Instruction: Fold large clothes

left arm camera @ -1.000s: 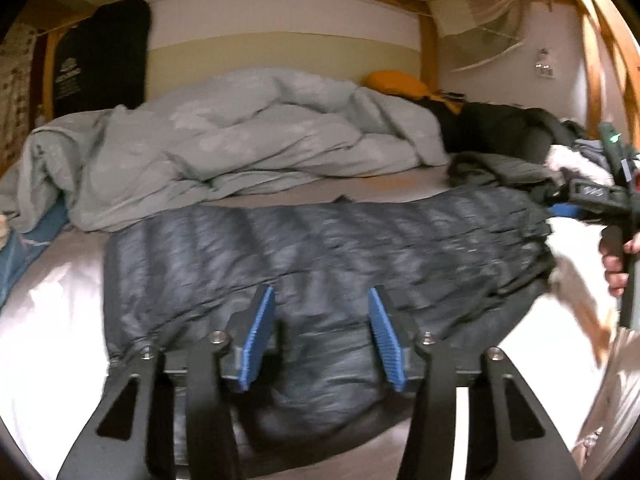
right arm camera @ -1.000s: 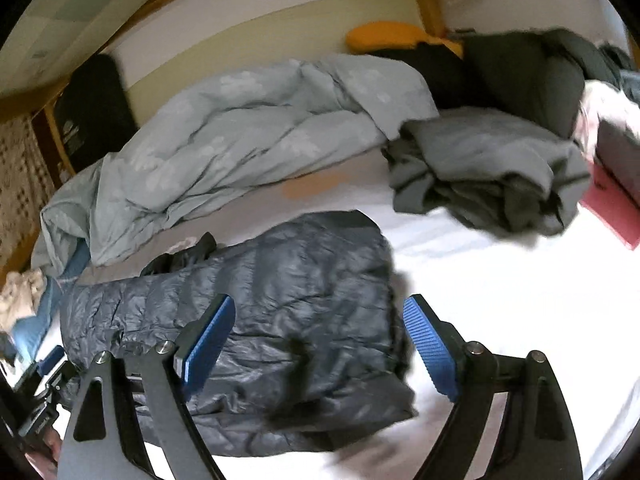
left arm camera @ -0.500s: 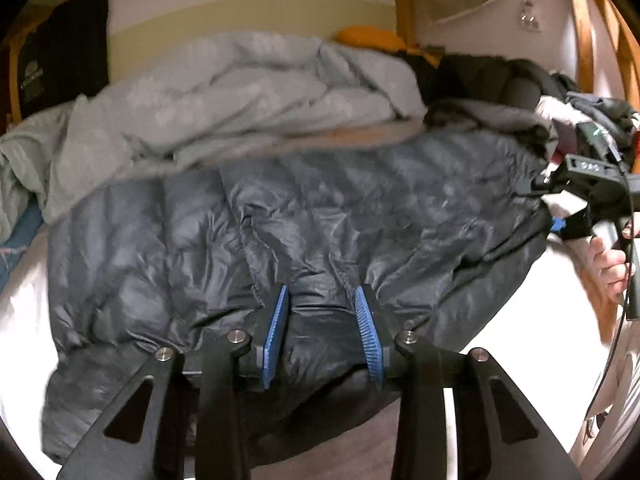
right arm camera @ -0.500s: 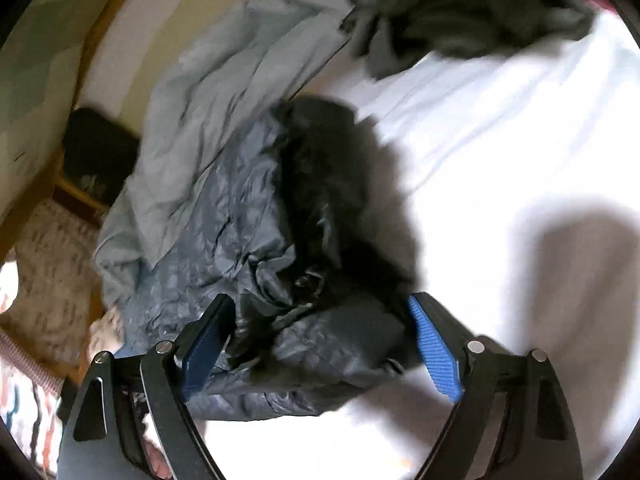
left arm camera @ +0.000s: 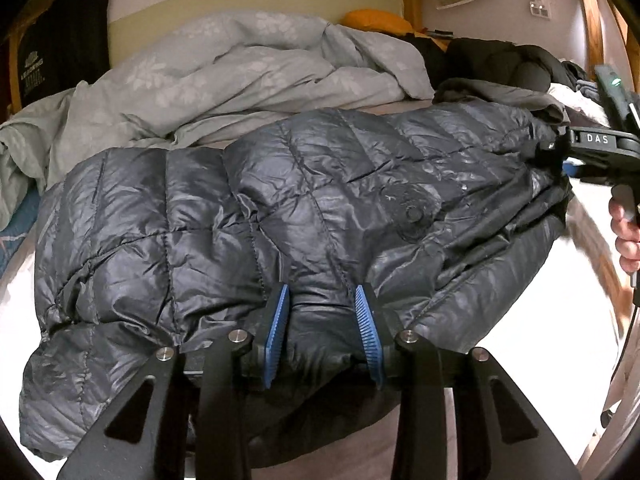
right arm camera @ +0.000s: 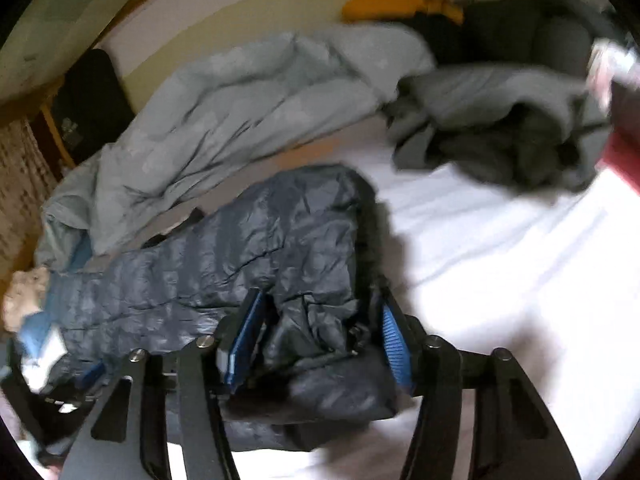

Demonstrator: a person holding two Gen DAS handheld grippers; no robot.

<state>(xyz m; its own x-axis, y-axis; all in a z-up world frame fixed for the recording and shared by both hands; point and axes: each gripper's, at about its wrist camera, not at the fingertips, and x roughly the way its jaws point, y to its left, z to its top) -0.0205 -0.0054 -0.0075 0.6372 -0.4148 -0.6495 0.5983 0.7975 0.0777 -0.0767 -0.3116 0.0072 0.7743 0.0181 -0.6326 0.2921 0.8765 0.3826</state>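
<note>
Jacket (left arm camera: 304,216) flat across the bed (right arm camera: 500,248), both edges taken up.
Since a second ago we lowered both tongs onto it: left tongs (left arm camera: 322,330) pinch the hem; right tongs (right arm camera: 316,344), closing, straddle the bunched end. Only the left view shows the gripping hand (left arm camera: 626,236).

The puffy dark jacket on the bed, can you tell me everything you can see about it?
The puffy jacket is dark grey-blue, shiny and crinkly, stitched into quilted squares, with a round snap on the front. It lies lengthwise across the white sheet, partly folded, in front of the grey duvet. The left gripper pinches its near edge; the right gripper is closing around a bunched end.
</note>
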